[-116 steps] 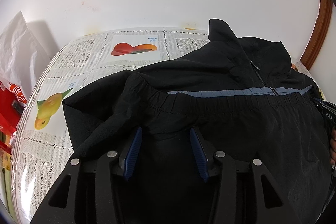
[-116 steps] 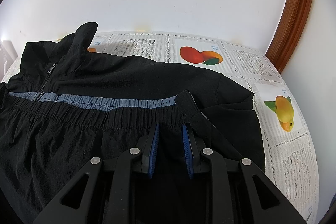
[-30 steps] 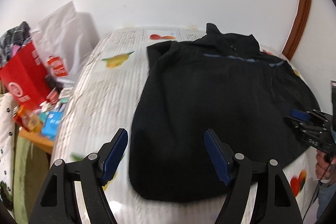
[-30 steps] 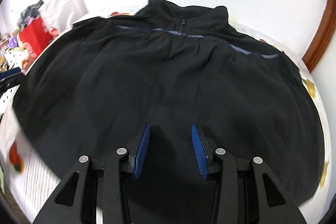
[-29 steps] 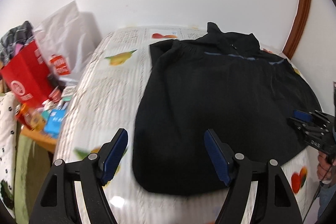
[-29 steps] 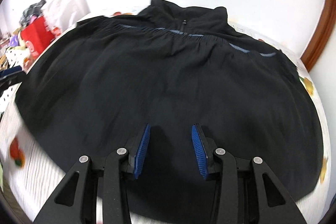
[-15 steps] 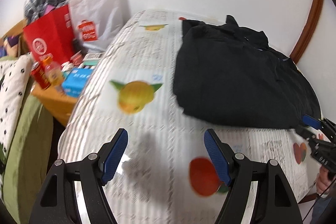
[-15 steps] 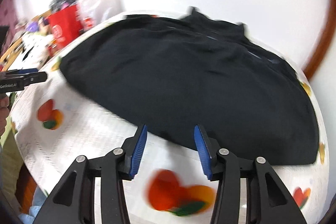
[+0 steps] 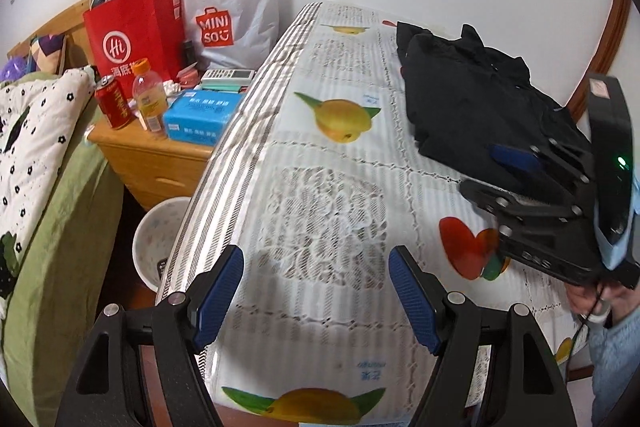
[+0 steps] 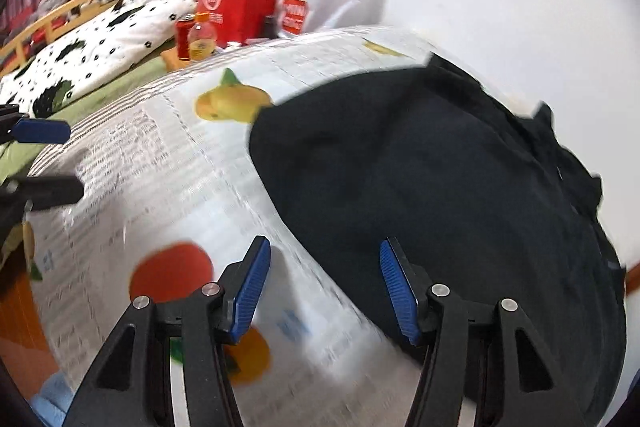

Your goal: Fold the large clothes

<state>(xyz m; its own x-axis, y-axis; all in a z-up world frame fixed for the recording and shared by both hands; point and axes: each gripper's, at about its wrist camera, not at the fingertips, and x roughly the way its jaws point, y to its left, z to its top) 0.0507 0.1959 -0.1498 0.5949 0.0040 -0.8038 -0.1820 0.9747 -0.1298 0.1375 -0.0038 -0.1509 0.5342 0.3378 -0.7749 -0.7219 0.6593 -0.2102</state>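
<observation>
Jaws on both tools stand apart with nothing between them: the left gripper (image 9: 316, 291) hangs spread over bare tablecloth, and the right gripper (image 10: 324, 287), whose jaws have just been opening, is empty too, its right pad over the near edge of the black jacket (image 10: 460, 187) but not visibly pressing on it. Outward from the left tool lies the fruit-printed tablecloth (image 9: 320, 187), and across it the jacket sits folded into a compact dark bundle toward the far right of the table, collar end toward the wall, with neither tool holding it. Seen from the left wrist, the right tool hovers near the bundle's near edge. Beyond the table's left side stand a wooden nightstand (image 9: 160, 155) crowded with a red can (image 9: 114, 101), a bottle (image 9: 150, 103) and a blue tissue box (image 9: 202, 119), with a red paper bag (image 9: 136, 35) behind them. The fold looks largely done. The risk from here is probably a careless regrasp: a pad catching only the top layer would drag the bundle open, and a wide swing of the left tool toward the table's edge could knock the drinks off the nightstand.
</observation>
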